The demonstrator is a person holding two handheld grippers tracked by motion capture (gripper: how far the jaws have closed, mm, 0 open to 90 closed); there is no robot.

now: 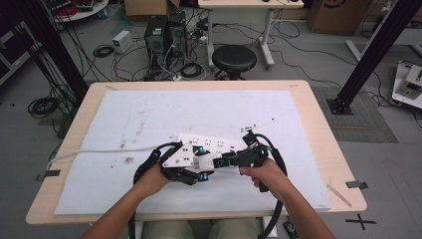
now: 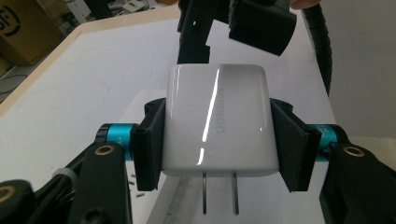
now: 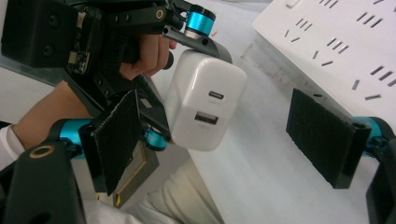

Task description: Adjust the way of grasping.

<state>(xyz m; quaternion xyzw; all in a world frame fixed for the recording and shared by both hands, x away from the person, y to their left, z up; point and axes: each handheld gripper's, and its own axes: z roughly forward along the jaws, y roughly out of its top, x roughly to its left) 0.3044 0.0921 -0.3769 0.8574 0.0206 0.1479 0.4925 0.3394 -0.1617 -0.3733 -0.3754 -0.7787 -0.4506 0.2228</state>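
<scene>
left gripper [image 2: 219,149]: jaws clamped on the two sides of a white charger [image 2: 218,123], pads pressing flat on it; its two prongs [image 2: 219,193] stick out below the pads, bare. right gripper [image 3: 224,140]: jaws spread wide, nothing between the pads, pointed at the charger's port face [image 3: 205,107] and just short of it. white power strip [image 3: 341,42] lies on the mat just beyond the right gripper's far jaw.

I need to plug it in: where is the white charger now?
The charger is clamped in the left gripper, just in front of the power strip.
</scene>
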